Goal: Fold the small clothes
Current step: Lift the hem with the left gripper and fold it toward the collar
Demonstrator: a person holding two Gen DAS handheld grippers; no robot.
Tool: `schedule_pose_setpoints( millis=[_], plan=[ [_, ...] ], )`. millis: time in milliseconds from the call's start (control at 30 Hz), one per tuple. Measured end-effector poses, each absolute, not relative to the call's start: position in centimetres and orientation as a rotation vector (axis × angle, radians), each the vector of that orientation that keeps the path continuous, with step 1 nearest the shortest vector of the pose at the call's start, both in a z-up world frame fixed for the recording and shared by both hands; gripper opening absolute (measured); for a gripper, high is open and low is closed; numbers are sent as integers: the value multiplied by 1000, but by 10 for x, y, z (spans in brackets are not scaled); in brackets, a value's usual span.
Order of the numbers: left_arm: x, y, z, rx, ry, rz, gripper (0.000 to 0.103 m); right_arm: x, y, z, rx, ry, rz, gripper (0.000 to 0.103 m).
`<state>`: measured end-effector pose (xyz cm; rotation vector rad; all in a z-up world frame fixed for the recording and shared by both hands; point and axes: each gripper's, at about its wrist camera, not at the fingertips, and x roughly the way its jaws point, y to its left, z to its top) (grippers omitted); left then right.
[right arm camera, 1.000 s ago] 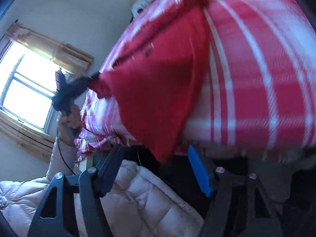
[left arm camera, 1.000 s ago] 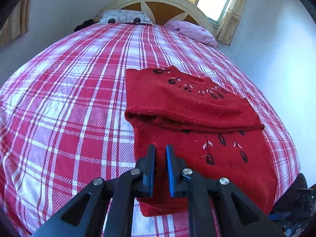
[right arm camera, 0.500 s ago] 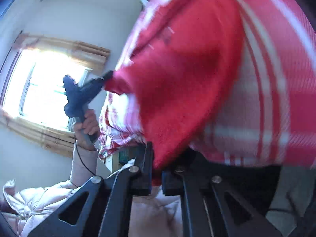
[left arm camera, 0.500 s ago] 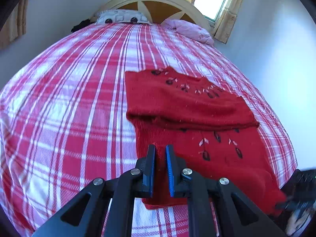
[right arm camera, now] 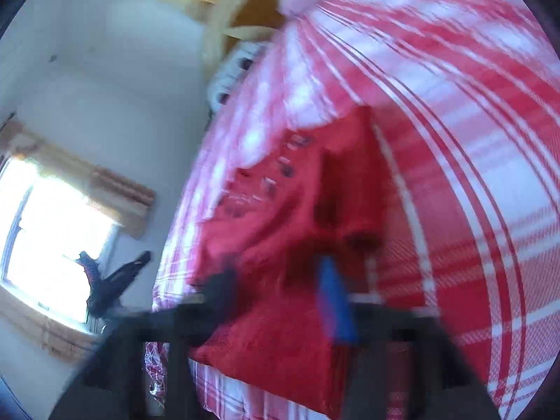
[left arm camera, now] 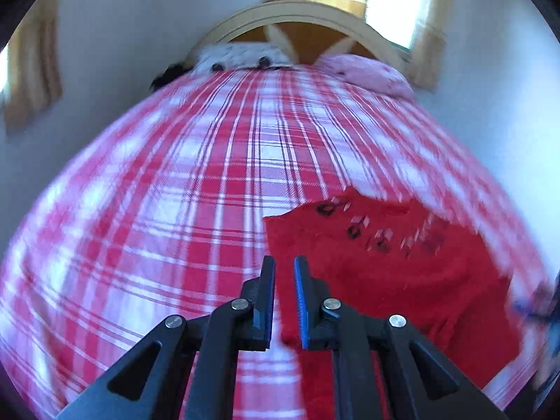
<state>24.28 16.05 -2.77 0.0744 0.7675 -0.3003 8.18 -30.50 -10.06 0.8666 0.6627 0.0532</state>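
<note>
On the plaid bedspread (left arm camera: pixel 217 189): one red sweater (left arm camera: pixel 402 273), folded, lying toward the foot of the bed, well apart from the pillows (left arm camera: pixel 241 56) at the headboard (left arm camera: pixel 297 10). Left gripper (left arm camera: pixel 283 297): fingers set to a narrow gap, nothing between them, over the sweater's near-left corner. Right gripper (right arm camera: pixel 280 301): blurred, fingers spread wide above the sweater (right arm camera: pixel 280 245).

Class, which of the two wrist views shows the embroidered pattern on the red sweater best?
The left wrist view: the red sweater lies flat on the checked bedspread with its row of embroidered motifs readable though slightly blurred. The right wrist view shows the motifs heavily smeared by motion.
</note>
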Motion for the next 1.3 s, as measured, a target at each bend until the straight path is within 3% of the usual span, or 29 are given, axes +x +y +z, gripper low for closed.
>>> schedule_pose_setpoints(
  millis=[367,733,1100,1300],
  plan=[
    [133,153,-109,777,682,-552,11,37,-263,-89,665,596,-8,95],
    [144,104,-129,1028,591,-785,12,43,-245,-85,618,638,-4,95],
    [163,95,-121,877,633,-786,12,27,-257,-94,659,638,-56,95],
    [192,102,-107,537,760,-822,12,35,-260,-77,490,638,-147,95]
  ],
)
